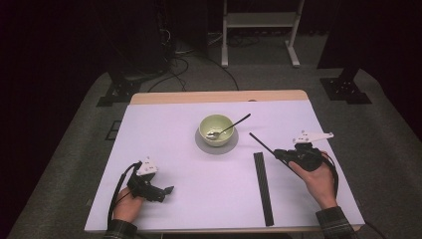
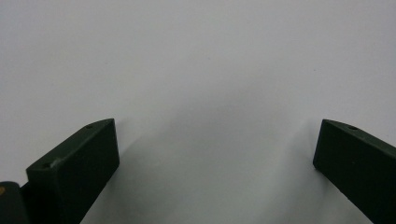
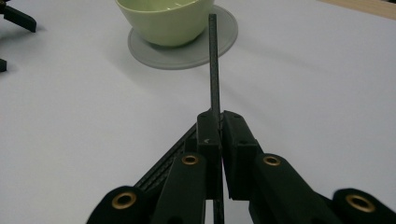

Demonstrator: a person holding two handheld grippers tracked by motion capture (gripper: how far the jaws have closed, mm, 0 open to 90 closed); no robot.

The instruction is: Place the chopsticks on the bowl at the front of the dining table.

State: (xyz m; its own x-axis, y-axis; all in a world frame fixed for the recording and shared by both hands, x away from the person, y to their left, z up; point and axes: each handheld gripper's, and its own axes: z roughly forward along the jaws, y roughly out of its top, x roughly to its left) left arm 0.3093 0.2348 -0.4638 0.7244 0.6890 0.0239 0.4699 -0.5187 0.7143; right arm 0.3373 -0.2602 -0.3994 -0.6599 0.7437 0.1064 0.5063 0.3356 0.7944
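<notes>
My right gripper [image 1: 277,153] [image 3: 218,122] is shut on a thin black stick [image 1: 261,143] [image 3: 214,60], which points away toward a pale green bowl [image 1: 216,128] [image 3: 161,18]. The bowl sits on a grey saucer [image 1: 217,149] [image 3: 219,42] with a metal spoon [image 1: 234,123] leaning in it. A long flat black strip [image 1: 263,188] [image 3: 163,168] lies on the white table just left of the right hand. My left gripper [image 1: 166,190] [image 2: 215,154] rests at the front left, jaws wide open over bare tabletop with nothing between them.
The white table cover [image 1: 174,149] ends at a wooden far edge [image 1: 219,96]. Beyond it stand a white frame [image 1: 261,20] and black stand feet [image 1: 346,89] on grey carpet. The other gripper's jaws [image 3: 18,18] show at the upper left of the right gripper view.
</notes>
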